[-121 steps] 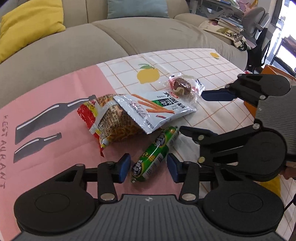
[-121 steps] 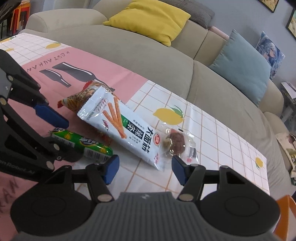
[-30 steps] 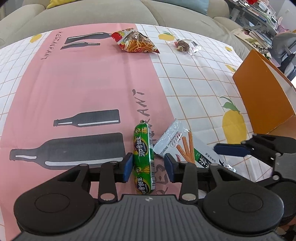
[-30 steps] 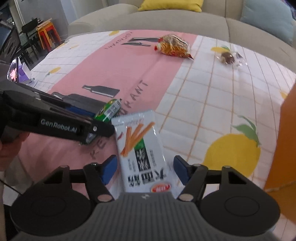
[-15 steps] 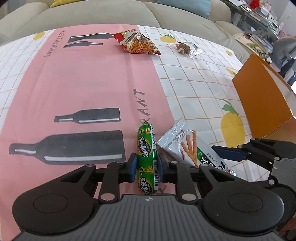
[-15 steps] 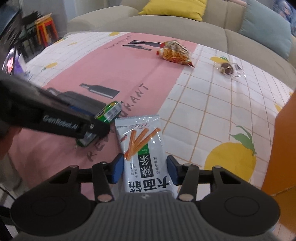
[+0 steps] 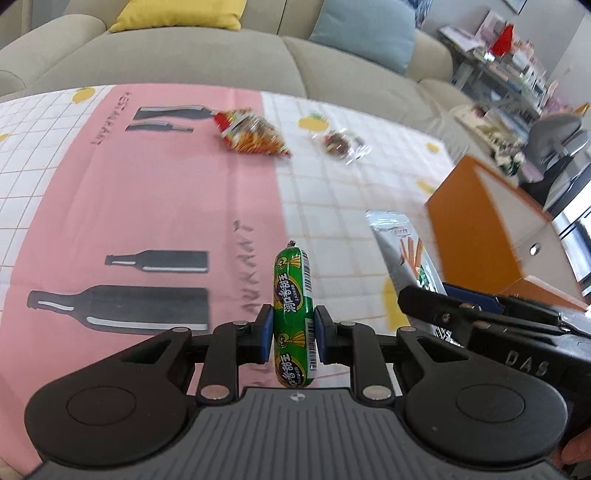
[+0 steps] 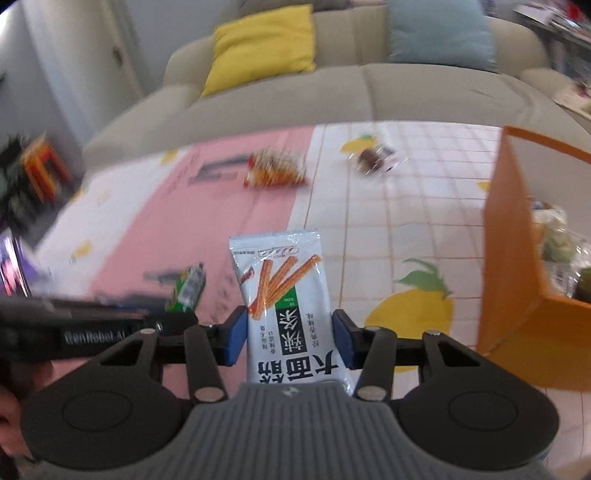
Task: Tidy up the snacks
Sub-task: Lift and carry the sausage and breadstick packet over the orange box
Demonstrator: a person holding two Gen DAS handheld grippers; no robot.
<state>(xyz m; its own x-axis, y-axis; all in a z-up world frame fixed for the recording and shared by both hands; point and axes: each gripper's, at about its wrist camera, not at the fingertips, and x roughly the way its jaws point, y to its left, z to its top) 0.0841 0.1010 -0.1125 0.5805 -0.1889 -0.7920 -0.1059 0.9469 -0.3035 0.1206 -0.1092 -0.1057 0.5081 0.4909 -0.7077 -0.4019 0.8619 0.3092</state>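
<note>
The left tool [image 7: 289, 333] grips the sausage [image 7: 293, 314] at mid-length, lifted off the tabletop [image 7: 110, 184]. The right tool [image 8: 288, 338] pinches the packet [image 8: 291, 306] by its edges. The box [image 8: 517, 258] stands open at 3 o'clock of the right view. Risks: the slick round sausage may slide out forward; the limp packet may buckle or catch on the box's wall; the tools, close together, may collide.

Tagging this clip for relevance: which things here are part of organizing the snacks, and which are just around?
Part of the job:
- green sausage stick, in the left tongs
- white stick-snack packet, in the right tongs
- red noodle-snack bag
- clear-wrapped chocolate treat
- orange box

Just around:
- sofa
- yellow cushion
- blue cushion
- tablecloth
</note>
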